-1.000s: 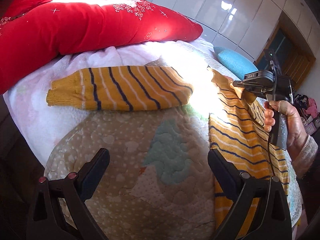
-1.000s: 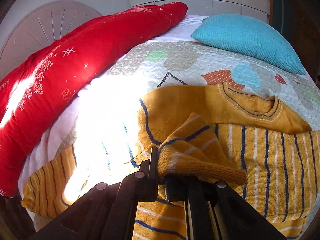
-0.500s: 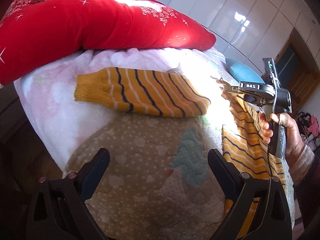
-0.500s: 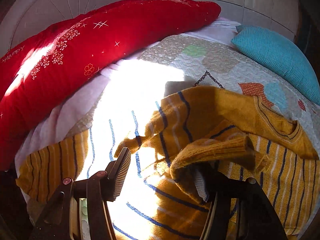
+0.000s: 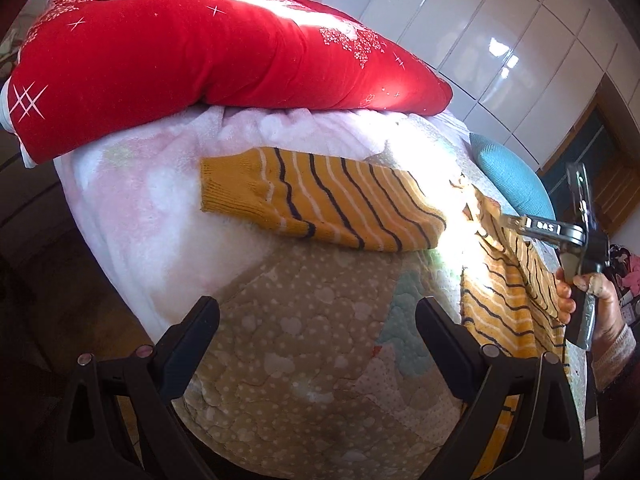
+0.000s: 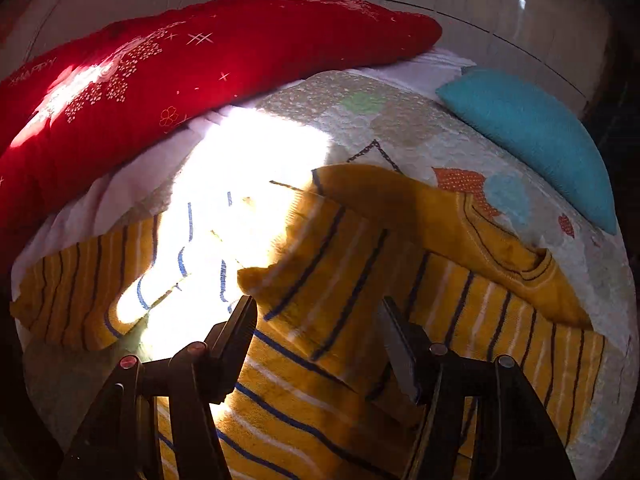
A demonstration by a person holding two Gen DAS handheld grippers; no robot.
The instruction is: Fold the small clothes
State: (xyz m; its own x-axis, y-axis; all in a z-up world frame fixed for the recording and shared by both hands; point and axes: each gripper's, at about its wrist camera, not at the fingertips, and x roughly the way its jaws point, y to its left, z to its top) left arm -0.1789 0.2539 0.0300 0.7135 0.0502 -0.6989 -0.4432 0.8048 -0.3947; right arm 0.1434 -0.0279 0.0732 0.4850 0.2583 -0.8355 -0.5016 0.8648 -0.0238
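A yellow sweater [image 6: 460,312] with dark and white stripes lies spread on the bed. One sleeve [image 6: 320,248] is folded across its body. My right gripper [image 6: 316,312] hovers just above that sleeve, open, its pads clear of the knit. The other sleeve [image 5: 320,204] stretches out flat to the left, cuff toward the pink blanket. My left gripper [image 5: 318,308] stands open over the quilt in front of that sleeve, with nothing between its fingers. In the left wrist view a hand [image 5: 596,304] holds the right gripper [image 5: 510,220] over the sweater body [image 5: 504,304].
A long red bolster [image 5: 200,60] lies along the far side of the bed. A blue cushion [image 6: 532,136] sits at the far right. A patterned quilt [image 5: 320,360] and pink blanket [image 5: 140,200] cover the bed; its edge drops off at the left. White cupboard doors [image 5: 500,40] stand behind.
My right gripper, shut on the folded sleeve a second ago, has opened and drawn back, and the sleeve now rests on the sweater body. My left gripper drifted leftwards and rolled a little.
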